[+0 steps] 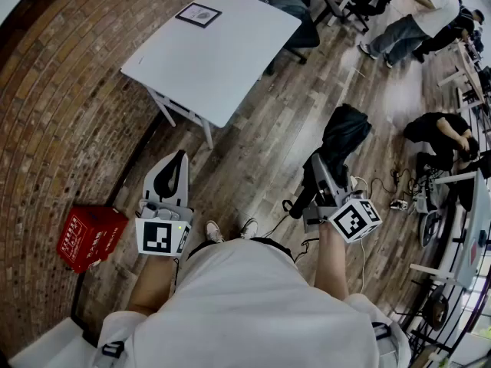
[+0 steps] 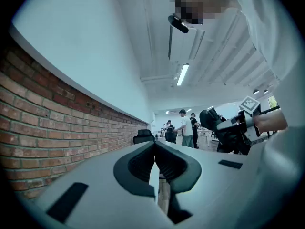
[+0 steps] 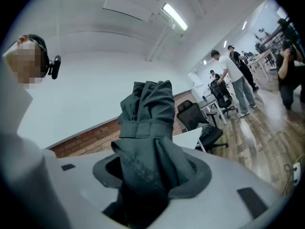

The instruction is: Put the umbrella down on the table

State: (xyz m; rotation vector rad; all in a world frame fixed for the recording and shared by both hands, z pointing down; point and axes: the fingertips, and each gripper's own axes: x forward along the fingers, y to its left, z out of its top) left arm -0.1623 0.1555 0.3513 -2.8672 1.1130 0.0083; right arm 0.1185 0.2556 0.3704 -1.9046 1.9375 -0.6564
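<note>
My right gripper [image 1: 322,167] is shut on a folded dark umbrella [image 1: 343,135], held level above the wooden floor with its handle end poking back toward me. In the right gripper view the strapped umbrella [image 3: 145,128] fills the gap between the jaws and sticks out past them. My left gripper [image 1: 179,158] is shut with nothing in it; its jaws meet tip to tip [image 2: 155,149]. The white table [image 1: 230,52] stands ahead, beyond both grippers, and its corner [image 3: 188,137] shows behind the umbrella.
A framed sheet [image 1: 199,14] lies at the table's far end. A red crate [image 1: 90,238] sits by the brick wall at my left. Office chairs [image 1: 295,10] stand behind the table. People [image 1: 418,18] stand far right; another person [image 1: 441,133] crouches near floor cables [image 1: 383,190].
</note>
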